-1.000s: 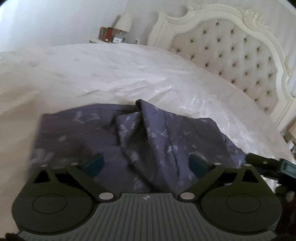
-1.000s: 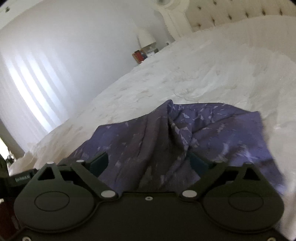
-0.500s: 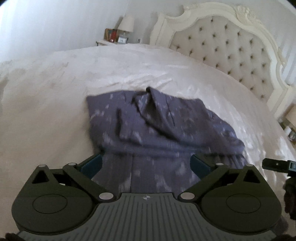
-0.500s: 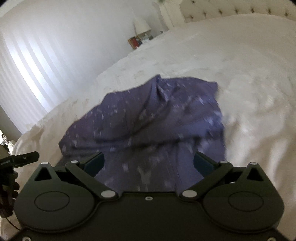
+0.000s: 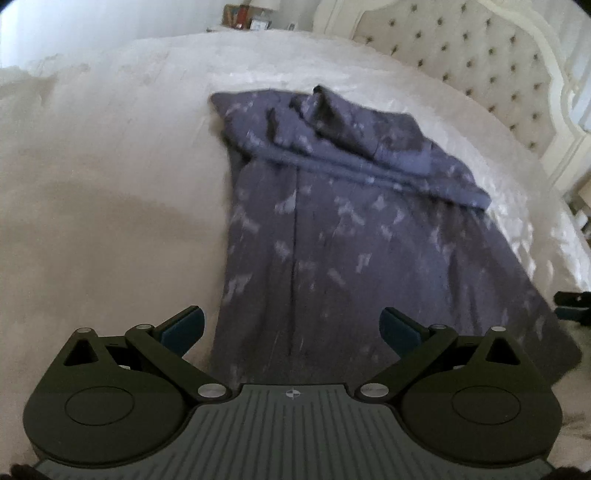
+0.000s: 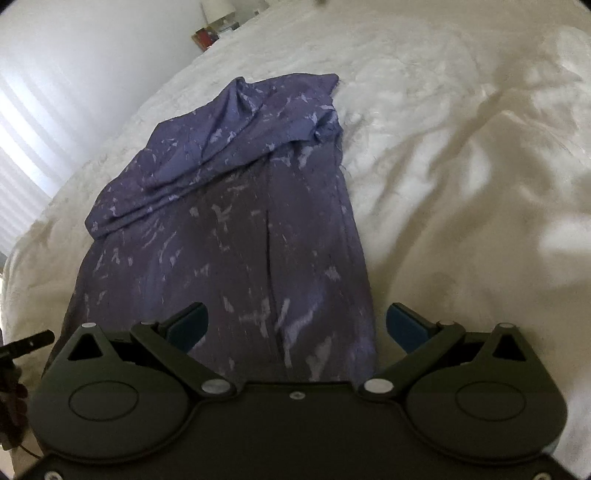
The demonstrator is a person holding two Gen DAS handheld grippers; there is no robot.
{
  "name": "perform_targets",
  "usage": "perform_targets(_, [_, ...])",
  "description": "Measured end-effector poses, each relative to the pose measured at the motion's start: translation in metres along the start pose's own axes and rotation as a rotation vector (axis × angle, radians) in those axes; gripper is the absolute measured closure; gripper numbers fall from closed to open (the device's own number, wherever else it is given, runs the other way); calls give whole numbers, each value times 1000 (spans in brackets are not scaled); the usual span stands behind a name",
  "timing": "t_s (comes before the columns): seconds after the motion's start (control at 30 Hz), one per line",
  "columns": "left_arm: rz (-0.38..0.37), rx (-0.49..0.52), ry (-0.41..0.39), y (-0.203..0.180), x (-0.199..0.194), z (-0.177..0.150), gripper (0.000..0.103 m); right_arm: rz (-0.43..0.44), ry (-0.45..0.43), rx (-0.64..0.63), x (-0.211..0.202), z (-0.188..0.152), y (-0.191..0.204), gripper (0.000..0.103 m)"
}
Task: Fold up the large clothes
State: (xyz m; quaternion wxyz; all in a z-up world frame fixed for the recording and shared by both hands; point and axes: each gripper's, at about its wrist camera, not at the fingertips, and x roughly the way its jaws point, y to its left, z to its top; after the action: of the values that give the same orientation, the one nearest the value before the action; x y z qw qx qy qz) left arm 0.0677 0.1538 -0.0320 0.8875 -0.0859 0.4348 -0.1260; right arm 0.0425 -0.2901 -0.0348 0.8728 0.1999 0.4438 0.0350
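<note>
A large purple garment (image 5: 354, 236) with pale flecks lies on the white bed (image 5: 110, 177), long and fairly flat, its far end bunched in a folded heap (image 5: 332, 125). In the right wrist view the same garment (image 6: 229, 236) runs away from me with the heap (image 6: 236, 122) at the far end. My left gripper (image 5: 291, 326) hangs open above the garment's near left edge, nothing between its fingers. My right gripper (image 6: 295, 326) is open too, over the near right edge, holding nothing.
A tufted cream headboard (image 5: 480, 62) stands at the right. A nightstand with a lamp and small items (image 5: 251, 18) is beyond the bed. White bedspread (image 6: 461, 166) spreads wide to the right of the garment. The other gripper's tip (image 5: 572, 301) shows at the right edge.
Both grippers have pulled back and risen from the garment. The cloth now lies stretched out long toward me, where it was bunched close under the fingers a second ago.
</note>
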Motion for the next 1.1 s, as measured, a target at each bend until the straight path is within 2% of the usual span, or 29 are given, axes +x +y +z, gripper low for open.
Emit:
perform_targets(0.27, [28,42,66,-1,7,-23,0,-46,26,-81,0,-15,10,1])
perform_targets(0.5, [38,72,145,-5,23,-25,0,-69,72,-127,10,-19,13,1])
perform_targets(1.1, [6,39,207,1,34,-21,0,23,226,-130,35,-25,16,0])
